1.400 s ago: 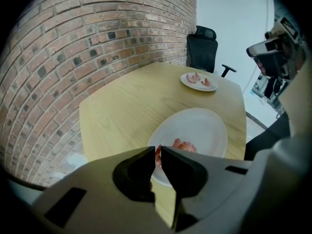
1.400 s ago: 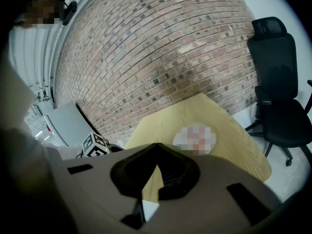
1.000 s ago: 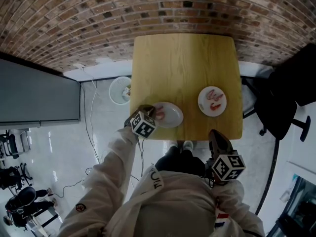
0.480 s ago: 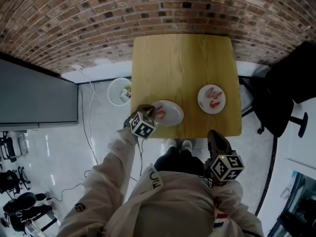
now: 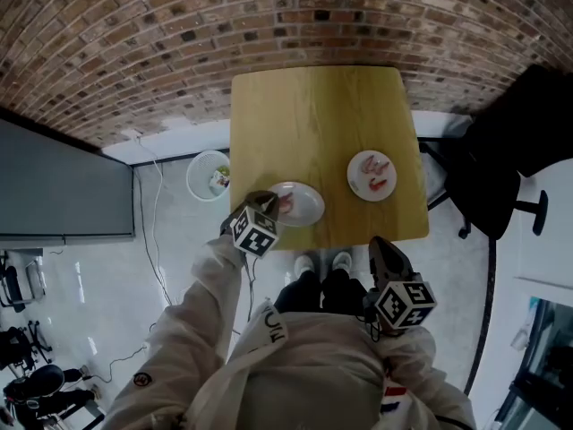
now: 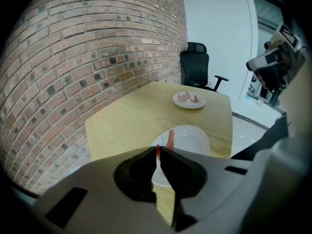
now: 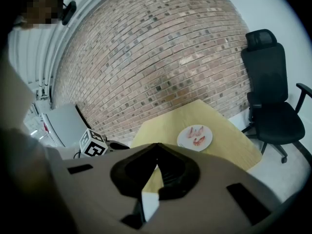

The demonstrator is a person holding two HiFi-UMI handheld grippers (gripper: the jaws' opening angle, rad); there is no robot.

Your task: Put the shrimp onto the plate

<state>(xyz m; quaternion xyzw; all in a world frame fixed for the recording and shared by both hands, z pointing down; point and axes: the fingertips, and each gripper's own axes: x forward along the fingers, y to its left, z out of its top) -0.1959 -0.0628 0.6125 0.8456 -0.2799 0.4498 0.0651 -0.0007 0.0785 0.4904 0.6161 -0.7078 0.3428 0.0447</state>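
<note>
My left gripper [image 5: 272,203] hangs over the near left rim of a white plate [image 5: 307,211] at the table's front edge. Its jaws are shut on the red end of a shrimp [image 6: 157,150]. The shrimp's pink body [image 6: 170,137] shows just past the tips, over the plate [image 6: 194,139]. To the right stands a second white plate [image 5: 357,187] with three shrimp [image 5: 376,174] on it. My right gripper [image 5: 380,247] is off the table's front edge, below that plate. It is shut with nothing in it [image 7: 156,145], pointing toward that plate [image 7: 184,143].
The wooden table [image 5: 313,115] stands against a brick wall [image 5: 179,34]. A white bin [image 5: 208,176] sits on the floor at its left, a black office chair [image 5: 501,159] at its right. A grey cabinet [image 5: 63,186] fills the far left.
My left gripper has lifted a little at the plate's rim with the shrimp still pinched. My right gripper has drifted slightly. The head view has shifted, so the table sits further left.
</note>
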